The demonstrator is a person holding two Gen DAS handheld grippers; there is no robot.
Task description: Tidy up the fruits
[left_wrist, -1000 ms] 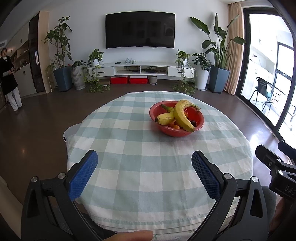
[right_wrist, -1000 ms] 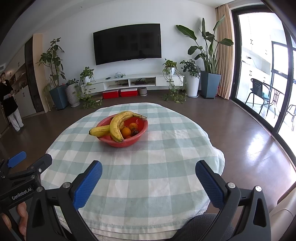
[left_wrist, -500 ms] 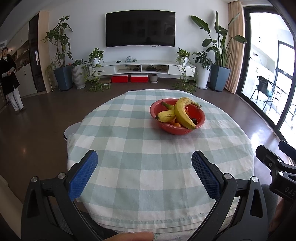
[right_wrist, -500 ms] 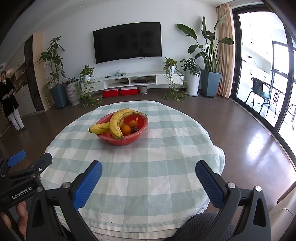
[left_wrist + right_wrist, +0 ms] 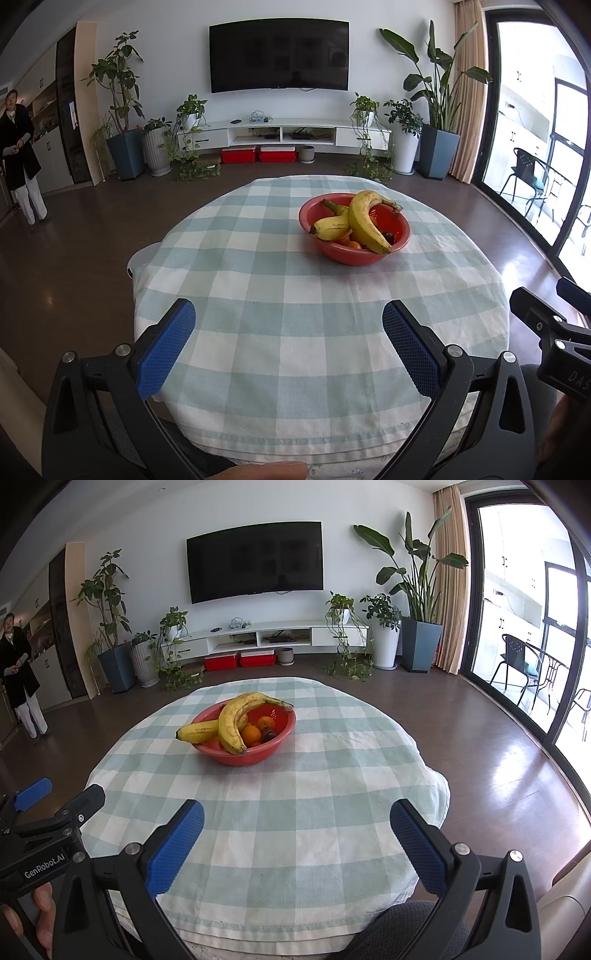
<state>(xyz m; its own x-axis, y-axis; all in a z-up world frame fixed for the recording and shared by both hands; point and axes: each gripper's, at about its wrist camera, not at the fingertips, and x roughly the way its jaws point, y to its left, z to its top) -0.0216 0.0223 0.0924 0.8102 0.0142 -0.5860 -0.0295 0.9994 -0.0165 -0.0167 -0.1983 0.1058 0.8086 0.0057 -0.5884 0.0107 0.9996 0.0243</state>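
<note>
Right wrist view: both the right gripper (image 5: 295, 834) and left gripper (image 5: 288, 332) gape empty above the checked tablecloth (image 5: 295, 812); bananas (image 5: 232, 723) fill the red bowl (image 5: 266, 749).

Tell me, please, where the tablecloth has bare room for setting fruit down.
The checked tablecloth is bare between the red bowl and the near hem, and to the bowl's left. Both the left gripper and right gripper hang open there. Only the bowl is crowded, with bananas and oranges.
</note>
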